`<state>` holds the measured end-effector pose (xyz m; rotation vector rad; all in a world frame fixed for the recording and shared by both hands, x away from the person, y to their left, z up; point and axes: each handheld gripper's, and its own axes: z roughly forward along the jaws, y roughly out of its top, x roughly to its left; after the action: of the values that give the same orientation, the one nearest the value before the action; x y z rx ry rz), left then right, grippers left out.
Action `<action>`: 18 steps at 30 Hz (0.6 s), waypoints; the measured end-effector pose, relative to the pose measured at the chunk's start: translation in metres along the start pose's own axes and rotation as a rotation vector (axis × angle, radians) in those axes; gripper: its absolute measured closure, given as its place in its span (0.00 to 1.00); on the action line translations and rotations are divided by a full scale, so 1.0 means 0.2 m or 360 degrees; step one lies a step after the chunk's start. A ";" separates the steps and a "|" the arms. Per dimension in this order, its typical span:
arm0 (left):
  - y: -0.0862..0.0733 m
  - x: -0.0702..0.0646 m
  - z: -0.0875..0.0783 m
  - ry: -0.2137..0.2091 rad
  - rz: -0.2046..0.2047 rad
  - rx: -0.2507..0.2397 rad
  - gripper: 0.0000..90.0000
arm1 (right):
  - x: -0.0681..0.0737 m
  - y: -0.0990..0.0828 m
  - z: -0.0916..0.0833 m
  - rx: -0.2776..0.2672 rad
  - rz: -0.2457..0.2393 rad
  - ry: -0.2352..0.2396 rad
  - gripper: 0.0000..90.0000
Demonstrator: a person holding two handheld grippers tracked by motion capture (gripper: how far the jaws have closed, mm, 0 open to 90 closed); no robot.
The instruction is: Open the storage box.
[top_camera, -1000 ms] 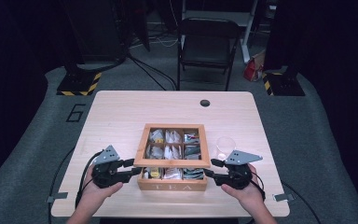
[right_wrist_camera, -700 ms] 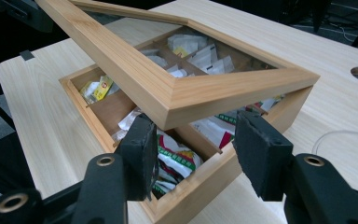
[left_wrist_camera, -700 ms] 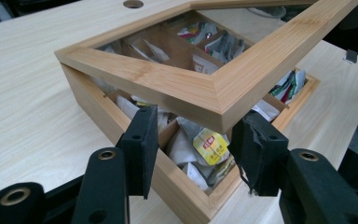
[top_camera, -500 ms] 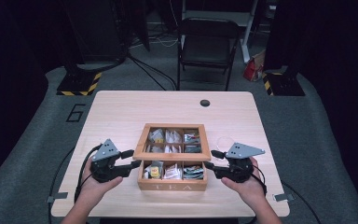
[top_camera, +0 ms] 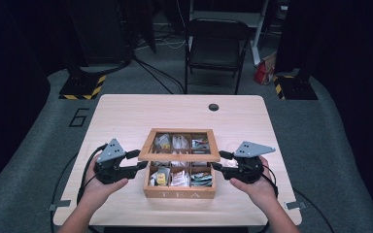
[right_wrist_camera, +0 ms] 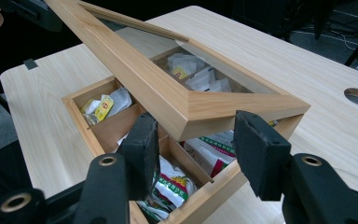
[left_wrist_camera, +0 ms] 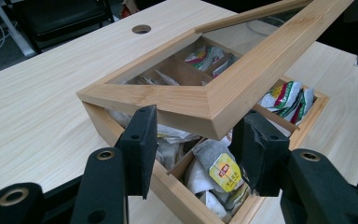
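- Since the earlier high view, the glass-paned lid [top_camera: 182,144] is standing higher off the wooden tea box [top_camera: 179,187]; its front edge is now raised, and both grippers are sitting further under it.
- Left gripper [top_camera: 137,160] is bracketing the lid's front-left corner; its jaws are standing apart on either side of that corner, and in the left gripper view [left_wrist_camera: 193,140] contact cannot be confirmed.
- Right gripper [top_camera: 221,161] is doing the same at the front-right corner [right_wrist_camera: 193,140], jaws likewise spread, with the corner sitting above and between them.
- Lid's long front rail is running across the table from one gripper to the other, so each hand is equally near its own end; the far edge appears to be staying at the box's back wall.
- Tea box is resting near the front middle of the light wooden table [top_camera: 126,111], its compartments holding tea bags [left_wrist_camera: 216,170].
- Judgement: any further lift is depending on both corners rising evenly.
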<state>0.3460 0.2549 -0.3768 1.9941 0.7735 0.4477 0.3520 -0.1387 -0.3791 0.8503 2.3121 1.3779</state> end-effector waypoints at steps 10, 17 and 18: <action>0.07 0.04 -0.01 -0.0033 0.0008 0.0010 0.58 | -0.04 0.07 -0.01 0.0032 0.0031 0.0028 0.56; 0.13 0.08 -0.01 -0.0036 0.0018 -0.0004 0.59 | -0.06 0.14 -0.01 0.0031 0.0033 0.0014 0.58; 0.14 0.08 -0.01 -0.0037 0.0021 0.0000 0.59 | -0.07 0.15 -0.01 0.0031 0.0035 0.0017 0.58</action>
<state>0.3658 0.2568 -0.3515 2.0022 0.7466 0.4311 0.3713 -0.1383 -0.3532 0.8786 2.3344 1.3739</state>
